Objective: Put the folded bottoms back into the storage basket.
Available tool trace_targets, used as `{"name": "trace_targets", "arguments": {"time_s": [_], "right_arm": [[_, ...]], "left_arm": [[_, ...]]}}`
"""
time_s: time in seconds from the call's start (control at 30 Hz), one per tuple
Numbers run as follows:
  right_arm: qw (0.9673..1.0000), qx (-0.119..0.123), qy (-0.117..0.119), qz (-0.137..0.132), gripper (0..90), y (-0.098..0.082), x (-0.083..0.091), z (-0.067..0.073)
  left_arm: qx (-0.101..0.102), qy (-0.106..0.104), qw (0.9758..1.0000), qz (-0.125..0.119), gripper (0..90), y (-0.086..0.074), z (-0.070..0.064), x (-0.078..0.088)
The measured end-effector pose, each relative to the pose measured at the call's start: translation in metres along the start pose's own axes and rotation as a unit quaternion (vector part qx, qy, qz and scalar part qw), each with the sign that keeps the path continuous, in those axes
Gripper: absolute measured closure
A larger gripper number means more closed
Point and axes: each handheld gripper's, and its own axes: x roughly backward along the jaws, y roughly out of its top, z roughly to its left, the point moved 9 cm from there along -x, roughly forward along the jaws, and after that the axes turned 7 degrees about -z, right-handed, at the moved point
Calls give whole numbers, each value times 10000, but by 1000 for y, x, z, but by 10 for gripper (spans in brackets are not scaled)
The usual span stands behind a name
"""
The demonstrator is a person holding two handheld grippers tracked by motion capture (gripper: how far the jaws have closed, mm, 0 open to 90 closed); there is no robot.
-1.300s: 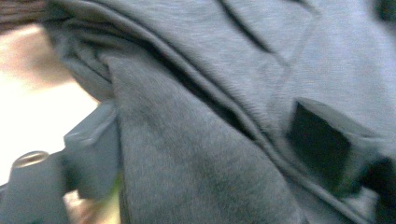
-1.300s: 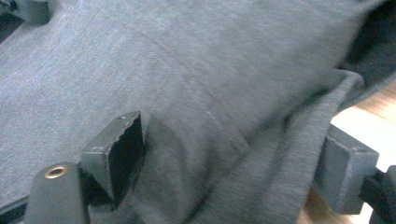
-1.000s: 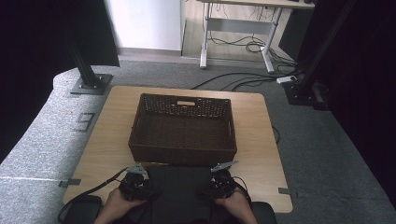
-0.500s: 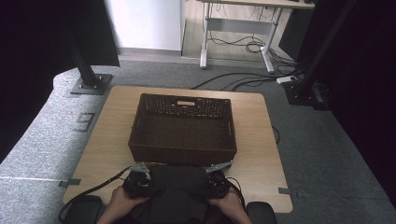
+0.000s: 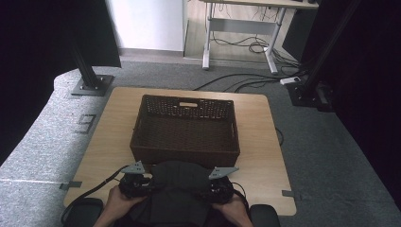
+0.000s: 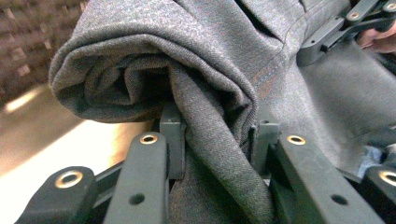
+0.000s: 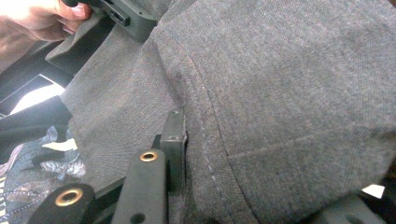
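Grey woven cloth, a folded garment with stitched seams (image 5: 177, 189), lies at the near edge of the pale wooden tabletop (image 5: 113, 142), just in front of the dark brown wicker basket (image 5: 185, 130) that stands mid-table. The left gripper (image 6: 215, 135) has just been closing, and its jaws pinch a rolled fold of the cloth between them. The right gripper (image 7: 187, 140) has likewise been closing; one jaw presses against a seam of the cloth, which drapes over and hides the other. Both hands hold the grippers at the garment's left and right sides.
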Motion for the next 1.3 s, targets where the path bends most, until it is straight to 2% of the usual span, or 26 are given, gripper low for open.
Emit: {"name": "trace_targets", "arguments": {"time_s": [0.3, 0.63, 0.77, 0.93, 1.3], "right_arm": [[9976, 499, -230, -412, 629, 25, 15, 6], [9922, 941, -434, -692, 633, 53, 29, 13], [9903, 1048, -494, -769, 634, 64, 34, 14], [9876, 1163, -576, -878, 634, 82, 42, 14], [9822, 1307, -709, -1147, 634, 128, 56, 7]], "left_arm": [[-333, -39, 9987, -387, 666, 30, -8, 15], [-509, -132, 9964, -671, 667, 58, -13, 29], [-558, -158, 9953, -769, 667, 70, -13, 33], [-717, -96, 9937, -859, 667, 88, -14, 38], [-893, -29, 9898, -1110, 667, 138, -9, 53]]}}
